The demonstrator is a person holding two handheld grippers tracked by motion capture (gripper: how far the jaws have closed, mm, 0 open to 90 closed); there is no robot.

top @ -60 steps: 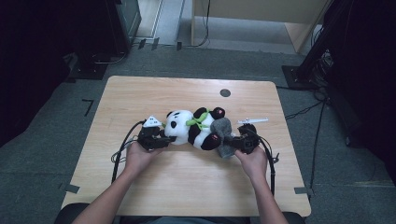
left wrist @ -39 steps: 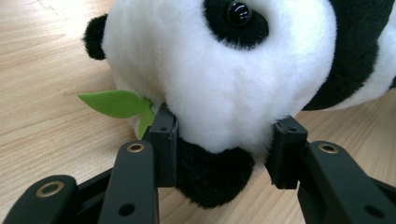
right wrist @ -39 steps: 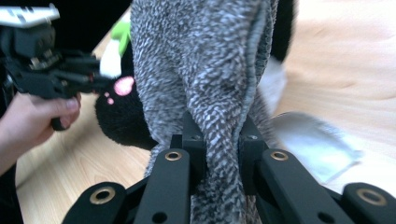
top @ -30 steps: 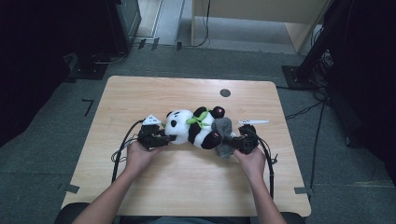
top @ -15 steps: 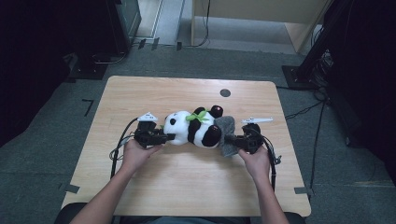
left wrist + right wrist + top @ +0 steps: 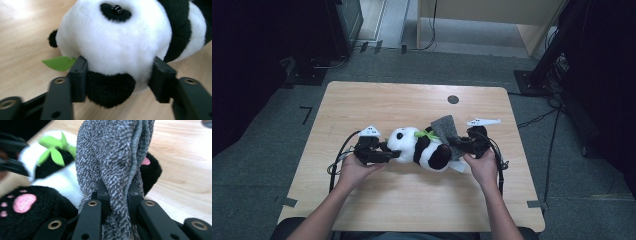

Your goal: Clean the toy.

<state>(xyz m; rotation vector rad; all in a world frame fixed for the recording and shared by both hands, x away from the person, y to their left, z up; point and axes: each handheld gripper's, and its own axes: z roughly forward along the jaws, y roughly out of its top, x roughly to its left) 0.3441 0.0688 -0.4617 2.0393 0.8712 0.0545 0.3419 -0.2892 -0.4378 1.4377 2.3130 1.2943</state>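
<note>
A black-and-white panda plush (image 6: 422,147) lies on its side in the middle of the wooden table (image 6: 387,100), with green leaves (image 6: 53,151) at its neck. My left gripper (image 6: 394,154) reaches in from the left. Its jaws have just been opening and now flank the panda's head (image 6: 112,42), with the fur brushing both pads. My right gripper (image 6: 452,145) is shut on a grey knitted cloth (image 6: 443,127) and holds it up over the panda's lower body. Seen along the right gripper's jaws, the cloth (image 6: 110,157) stands bunched between them, beside a black foot with a pink sole (image 6: 23,203).
A small round dark hole (image 6: 453,99) is in the tabletop behind the panda. Cables trail from both grippers across the table. Grey floor, dark equipment and a wooden cabinet surround the table.
The right gripper has risen a little, lifting the grey cloth so that it stands above the panda's body. The left gripper's jaws stand wider around the head.
</note>
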